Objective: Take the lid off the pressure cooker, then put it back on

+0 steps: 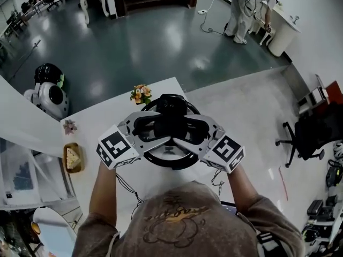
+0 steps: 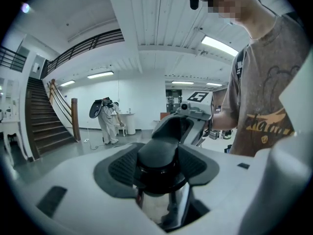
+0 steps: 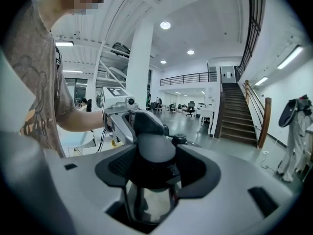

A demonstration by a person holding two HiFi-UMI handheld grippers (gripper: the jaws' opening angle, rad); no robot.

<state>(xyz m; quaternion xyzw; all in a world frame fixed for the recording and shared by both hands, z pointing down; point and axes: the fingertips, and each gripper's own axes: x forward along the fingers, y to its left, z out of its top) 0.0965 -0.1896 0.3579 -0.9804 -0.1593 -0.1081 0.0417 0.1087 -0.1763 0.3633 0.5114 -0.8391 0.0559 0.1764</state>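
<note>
1. The jaws of the left gripper (image 2: 159, 171) are set wide and pressed on the cooker's left handle (image 2: 157, 153). Those of the right gripper (image 3: 155, 173) are pressed likewise on the right handle (image 3: 155, 153).
2. The cooker (image 1: 172, 161) is seen over the white table (image 1: 102, 123), between the two grippers and just near the flowers (image 1: 140, 94). Its lid (image 1: 170, 106) is on top.
3. Lid removal is judged to be in hand. Whether the lid is parted from the pot cannot be told.
4. Next, an even, level lift by both grippers is called for, so that the lid is cleared of the rim without tilting.
</note>
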